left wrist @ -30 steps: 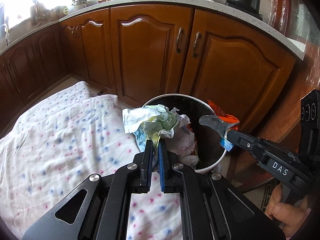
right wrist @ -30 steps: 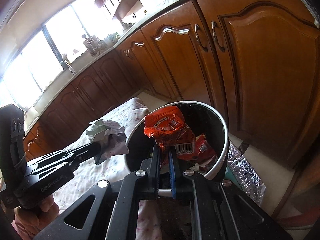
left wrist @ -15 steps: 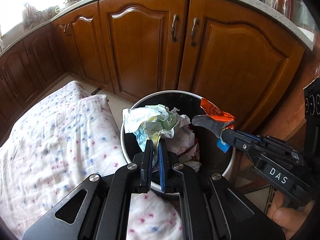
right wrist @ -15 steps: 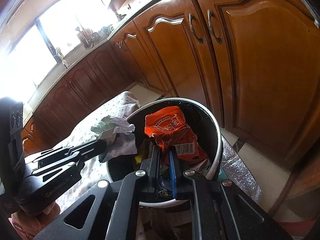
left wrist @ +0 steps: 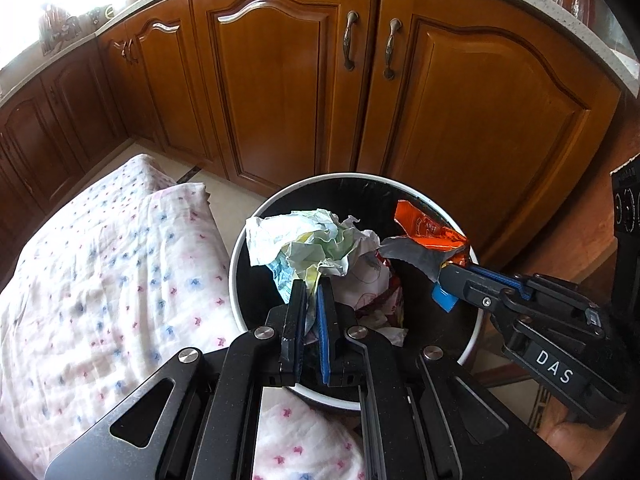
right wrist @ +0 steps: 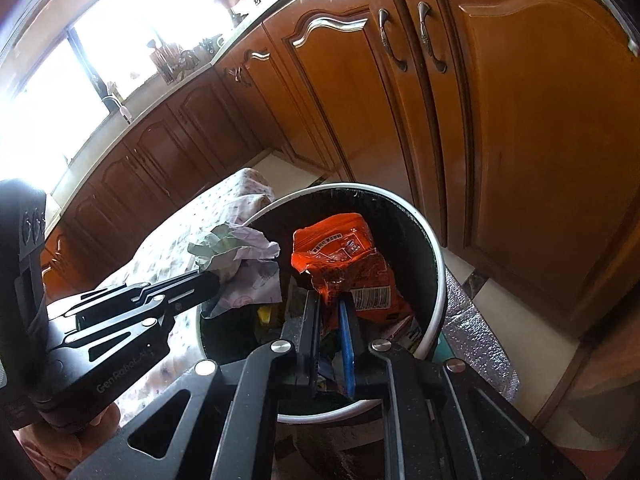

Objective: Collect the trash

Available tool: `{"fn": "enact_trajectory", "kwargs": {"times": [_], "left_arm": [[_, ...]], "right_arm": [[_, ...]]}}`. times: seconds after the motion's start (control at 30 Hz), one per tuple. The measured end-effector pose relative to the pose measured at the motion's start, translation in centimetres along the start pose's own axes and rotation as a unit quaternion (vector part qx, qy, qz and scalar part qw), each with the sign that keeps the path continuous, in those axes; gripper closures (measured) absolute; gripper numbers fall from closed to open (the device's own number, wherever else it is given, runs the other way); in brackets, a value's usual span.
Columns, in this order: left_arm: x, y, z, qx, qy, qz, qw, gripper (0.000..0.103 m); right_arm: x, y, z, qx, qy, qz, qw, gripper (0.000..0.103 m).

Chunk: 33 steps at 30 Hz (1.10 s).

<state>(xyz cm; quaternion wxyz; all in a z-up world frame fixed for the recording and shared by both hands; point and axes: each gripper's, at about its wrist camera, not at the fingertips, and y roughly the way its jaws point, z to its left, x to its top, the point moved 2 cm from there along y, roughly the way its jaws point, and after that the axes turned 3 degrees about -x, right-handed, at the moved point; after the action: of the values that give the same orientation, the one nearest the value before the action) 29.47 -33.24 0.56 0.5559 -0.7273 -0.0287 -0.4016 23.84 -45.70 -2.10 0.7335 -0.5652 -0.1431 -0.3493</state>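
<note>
A: Since both loads hang over the open trash bin (left wrist: 256, 236), why hold on?

B: Your left hand-held gripper (left wrist: 311, 294) is clenched on the crumpled paper (left wrist: 312, 240), and your right hand-held gripper (right wrist: 330, 312) pinches the orange snack wrapper (right wrist: 344, 256). Held above the mouth, I'd judge they'll drop inside once released.

Both tools moved fwd: paper wad (left wrist: 316, 244) & orange wrapper (right wrist: 344, 264) now over bin (left wrist: 240, 248).
</note>
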Motion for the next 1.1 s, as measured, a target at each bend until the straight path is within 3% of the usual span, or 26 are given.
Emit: {"fn": "enact_trajectory", "kwargs": {"times": [0.2,0.3,0.37,0.53,0.6,0.77,0.9,1.1], "left_arm": [[0.1,0.3,0.2,-0.002,-0.004,0.008,1.0,0.097],[0.3,0.3,0.3,-0.007,-0.006,0.011,0.9999,0.095],[0.3,0.2,0.4,-0.006,-0.007,0.012,0.9999,0.091],[0.3,-0.6,0.8,-0.006,-0.012,0.004,0.9999,0.069],[0.3,-1.1,0.9,-0.006,-0.012,-0.001,0.9999,0.068],[-0.2,-1.9,1.3,-0.004,-0.018,-0.004,0.9998,0.06],[-1.2,-2.8,2.2,-0.004,-0.032,-0.008,0.9995,0.049],[-3.2,-4.9,4.3,-0.004,-0.063,-0.019,0.9978,0.046]], "right_arm": [[0.2,0.0,-0.1,0.001,0.002,0.001,1.0,0.089],[0.3,-0.2,-0.2,0.003,0.006,0.0,1.0,0.08],[0.3,-0.5,-0.3,0.006,0.011,-0.003,1.0,0.071],[0.3,-1.4,0.0,0.009,0.014,-0.012,1.0,0.062],[0.3,-1.8,0.2,0.011,0.014,-0.017,1.0,0.056],[0.0,-2.9,0.9,0.018,0.019,-0.032,0.999,0.027],[-0.7,-3.6,1.3,0.022,0.029,-0.041,0.999,0.026],[-2.4,-4.5,2.5,0.028,0.033,-0.051,0.998,0.024]]}}
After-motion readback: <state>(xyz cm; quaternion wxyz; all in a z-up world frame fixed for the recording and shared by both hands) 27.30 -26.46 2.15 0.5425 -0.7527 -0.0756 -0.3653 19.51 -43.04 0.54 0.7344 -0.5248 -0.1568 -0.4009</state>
